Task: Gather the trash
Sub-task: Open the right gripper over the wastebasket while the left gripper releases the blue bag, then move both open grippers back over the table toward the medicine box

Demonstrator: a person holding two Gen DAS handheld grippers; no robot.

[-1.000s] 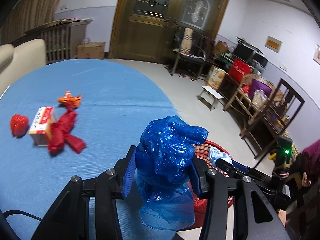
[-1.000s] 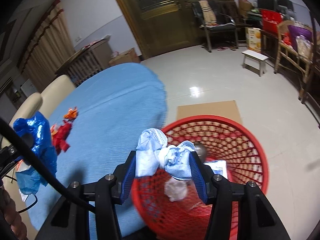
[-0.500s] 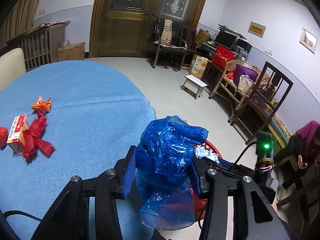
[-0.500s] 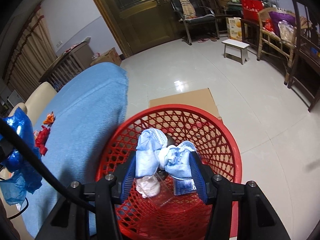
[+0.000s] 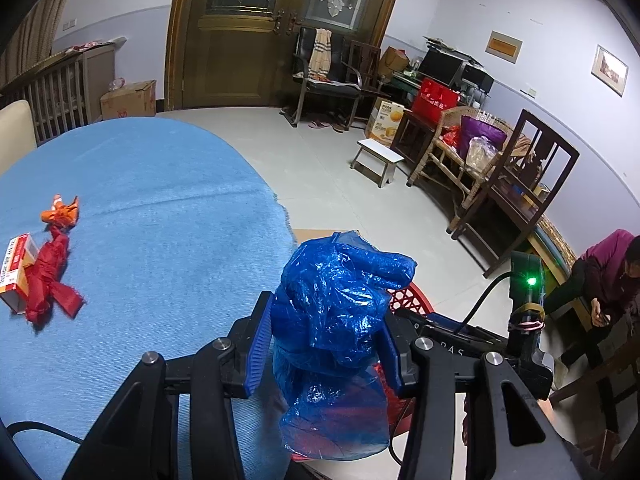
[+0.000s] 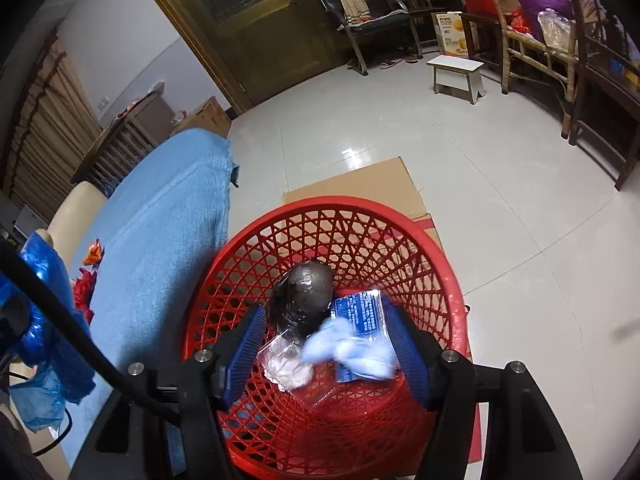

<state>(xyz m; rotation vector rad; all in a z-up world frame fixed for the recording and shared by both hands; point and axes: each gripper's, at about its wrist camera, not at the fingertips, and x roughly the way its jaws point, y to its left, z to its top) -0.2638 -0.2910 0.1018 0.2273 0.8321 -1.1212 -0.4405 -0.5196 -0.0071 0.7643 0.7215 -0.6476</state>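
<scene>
My left gripper (image 5: 326,346) is shut on a crumpled blue plastic bag (image 5: 340,312) and holds it over the table's right edge. My right gripper (image 6: 326,350) is open above the red mesh basket (image 6: 436,264) on the floor. A light blue wad (image 6: 348,350) is blurred and falling between its fingers into the basket, onto a dark round bag (image 6: 304,294), a blue packet (image 6: 358,312) and a clear wrapper (image 6: 286,364). On the blue tablecloth (image 5: 160,216) lie a red wrapper (image 5: 48,276), an orange wrapper (image 5: 62,214) and a small carton (image 5: 14,266).
Cardboard (image 6: 356,184) lies under the basket. A white stool (image 5: 378,158), chairs (image 5: 516,184) and a wicker bench (image 5: 452,148) stand to the right. A seated person (image 5: 600,276) is at far right. The basket rim (image 5: 408,296) shows behind the blue bag.
My right gripper moved over the basket and opened, and the light blue wad dropped out of it. My left gripper swung right with the blue bag still held.
</scene>
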